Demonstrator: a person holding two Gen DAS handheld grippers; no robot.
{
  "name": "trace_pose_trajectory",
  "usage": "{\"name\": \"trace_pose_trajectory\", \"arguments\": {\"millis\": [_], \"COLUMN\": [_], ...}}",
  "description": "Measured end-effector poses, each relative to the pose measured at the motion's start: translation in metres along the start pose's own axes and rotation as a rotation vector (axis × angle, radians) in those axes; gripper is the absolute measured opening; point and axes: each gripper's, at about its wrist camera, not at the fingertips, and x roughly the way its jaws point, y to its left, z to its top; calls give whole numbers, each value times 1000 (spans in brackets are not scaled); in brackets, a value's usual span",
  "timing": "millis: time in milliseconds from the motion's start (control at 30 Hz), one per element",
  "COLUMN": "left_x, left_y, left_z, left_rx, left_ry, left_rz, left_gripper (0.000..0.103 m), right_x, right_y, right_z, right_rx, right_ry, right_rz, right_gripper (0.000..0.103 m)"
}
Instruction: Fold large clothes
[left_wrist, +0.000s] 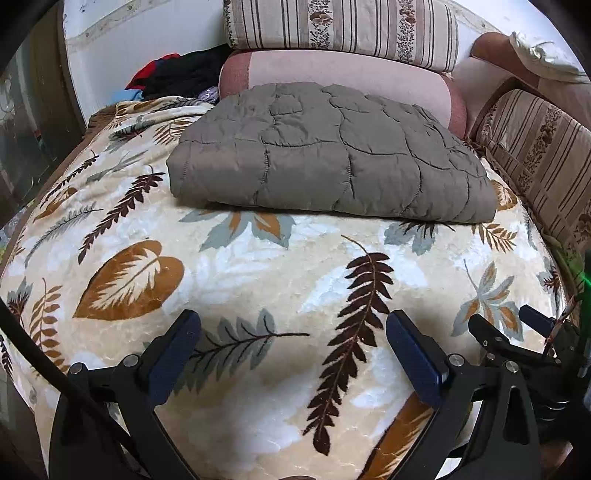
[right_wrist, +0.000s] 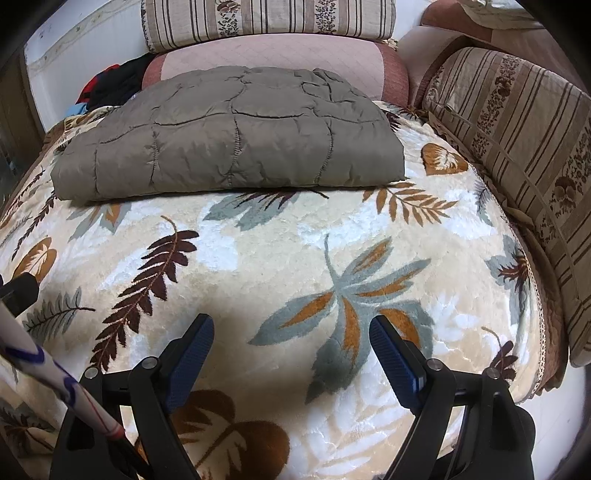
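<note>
The quilted grey-brown garment (left_wrist: 325, 151) (right_wrist: 229, 136) lies folded into a flat rectangle on the leaf-patterned blanket (left_wrist: 240, 280) (right_wrist: 280, 258), well ahead of both grippers. Its long axis runs left to right across their line of sight, with the near folded edge facing them. The left gripper (left_wrist: 291, 332) hangs over the blanket with fingers spread wide and nothing between them. The right gripper (right_wrist: 291, 336) is likewise spread and holds nothing. Beyond the garment sit striped cushions (left_wrist: 340, 29) (right_wrist: 266, 18).
</note>
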Motion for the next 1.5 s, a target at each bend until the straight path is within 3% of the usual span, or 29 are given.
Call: {"name": "trace_pose_trajectory", "arguments": {"millis": [400, 1500], "left_x": [3, 3], "left_y": [2, -1], "left_z": [-3, -11], "left_rx": [-6, 7], "left_ry": [10, 25], "left_rz": [7, 13], "left_gripper": [100, 100], "right_x": [1, 0], "right_y": [1, 4], "right_z": [0, -5], "right_rx": [-8, -33], "right_ry": [-9, -8], "right_rz": [-29, -1], "right_gripper": [90, 91]}}
